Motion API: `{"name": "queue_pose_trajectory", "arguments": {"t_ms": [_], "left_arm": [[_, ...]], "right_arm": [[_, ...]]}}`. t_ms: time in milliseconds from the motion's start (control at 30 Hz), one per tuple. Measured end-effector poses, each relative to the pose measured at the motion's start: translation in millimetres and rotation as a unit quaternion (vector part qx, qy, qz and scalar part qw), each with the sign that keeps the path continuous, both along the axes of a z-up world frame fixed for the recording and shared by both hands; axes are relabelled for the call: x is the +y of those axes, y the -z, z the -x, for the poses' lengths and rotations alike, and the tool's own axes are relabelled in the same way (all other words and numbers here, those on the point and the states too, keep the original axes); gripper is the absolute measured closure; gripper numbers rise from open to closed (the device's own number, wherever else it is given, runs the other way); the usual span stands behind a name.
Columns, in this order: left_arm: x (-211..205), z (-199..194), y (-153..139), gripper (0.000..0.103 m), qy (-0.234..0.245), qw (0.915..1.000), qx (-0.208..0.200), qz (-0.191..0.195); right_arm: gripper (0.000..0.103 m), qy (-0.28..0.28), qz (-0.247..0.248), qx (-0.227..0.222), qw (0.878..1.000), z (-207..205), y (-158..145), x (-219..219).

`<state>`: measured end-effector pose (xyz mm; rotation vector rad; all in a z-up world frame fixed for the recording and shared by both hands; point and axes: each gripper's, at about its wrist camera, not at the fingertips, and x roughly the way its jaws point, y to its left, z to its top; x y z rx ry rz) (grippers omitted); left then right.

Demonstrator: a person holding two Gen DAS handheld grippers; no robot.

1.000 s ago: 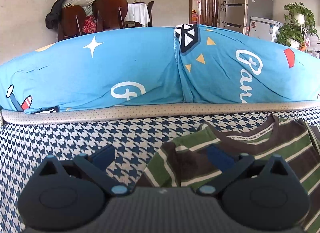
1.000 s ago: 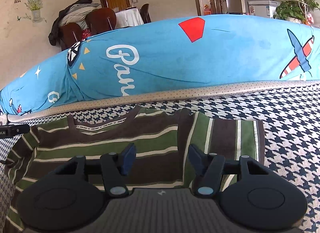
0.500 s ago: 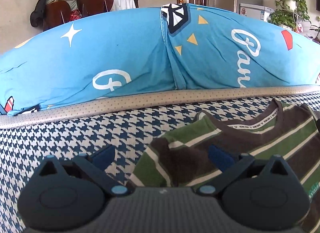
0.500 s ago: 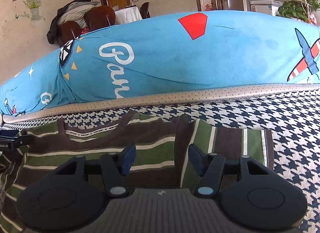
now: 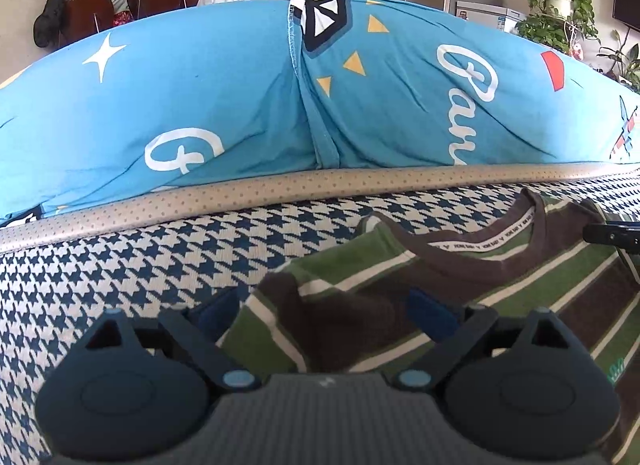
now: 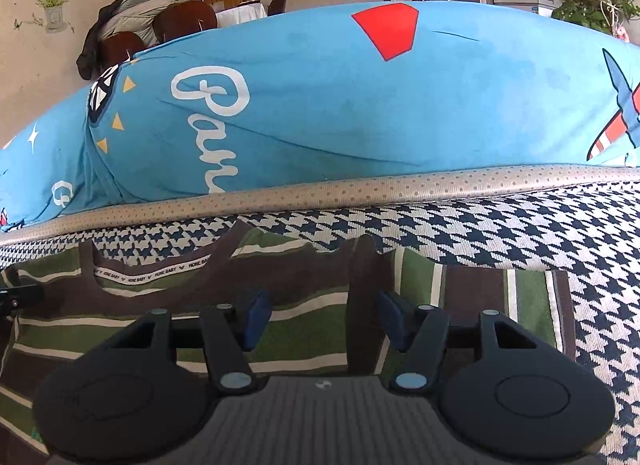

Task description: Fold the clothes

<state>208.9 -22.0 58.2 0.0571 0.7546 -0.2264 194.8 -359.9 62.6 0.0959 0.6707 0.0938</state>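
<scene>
A green, brown and white striped shirt (image 5: 500, 265) lies flat on the houndstooth cover, collar toward the back. My left gripper (image 5: 324, 315) is open and low over the shirt's left shoulder and sleeve, one pad on the bare cover and the other over the cloth. The same shirt (image 6: 160, 329) fills the lower left of the right wrist view, with its right sleeve (image 6: 480, 297) lying beside the body. My right gripper (image 6: 324, 319) is open just above the shirt near that sleeve's seam, holding nothing. Each gripper's tip shows at the edge of the other's view.
A long blue printed cushion (image 5: 240, 105) runs along the back behind a beige dotted piping edge (image 5: 360, 185). The houndstooth cover (image 6: 520, 229) stretches to both sides of the shirt. Chairs, a fridge and potted plants stand far behind.
Both grippers have moved forward and lower toward the shirt. The left one has shifted right, so the shirt's shoulder now sits between its fingers. Both stay open.
</scene>
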Motion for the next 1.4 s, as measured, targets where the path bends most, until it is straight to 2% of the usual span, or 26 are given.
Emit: {"name": "queue_pose_trajectory", "arguments": {"t_ms": [33,200,267,333,367,400,467,667,867,1167,1267,1400], "left_arm": [[0,-1,1,0.017,0.003,1.0,0.005,0.003],[0,-4,5,0.047,0.011,0.9997,0.019,0.009],[0,-4,5,0.055,0.012,0.9997,0.019,0.011],[0,-4,4,0.069,0.015,0.9996,0.02,0.015],[-1,-4,3,0.08,0.018,0.9995,0.02,0.015],[-3,-4,3,0.085,0.021,0.9995,0.02,0.012],[-10,-2,4,0.089,0.026,0.9996,0.013,-0.004],[-33,8,1,0.093,0.017,0.9972,-0.031,-0.066],[-46,11,-11,0.093,-0.007,0.9894,-0.087,-0.116],[-52,-1,-31,0.093,-0.044,0.982,-0.135,-0.125],[-50,-8,-21,0.093,-0.058,0.9824,-0.119,-0.132],[-46,-16,-3,0.088,-0.076,0.9826,-0.087,-0.145]], "right_arm": [[0.046,-0.002,0.005,-0.001,1.0,-1,0,1],[0.062,-0.001,0.016,-0.007,1.0,-3,2,4],[0.073,0.006,0.016,-0.009,1.0,-3,2,2],[0.082,0.009,0.017,-0.011,1.0,-3,2,2],[0.084,0.01,0.019,-0.013,1.0,-3,3,1],[0.084,0.01,0.02,-0.014,1.0,-3,3,1],[0.089,0.009,0.023,-0.016,1.0,-3,3,2],[0.093,0.015,0.028,-0.02,0.999,-3,2,4],[0.094,0.025,0.017,-0.032,0.999,-1,-3,2],[0.095,0.072,0.0,-0.079,0.994,-6,-24,3],[0.097,0.086,0.001,-0.09,0.992,-9,-27,3],[0.097,0.095,0.019,-0.053,0.994,-15,-12,3]]}}
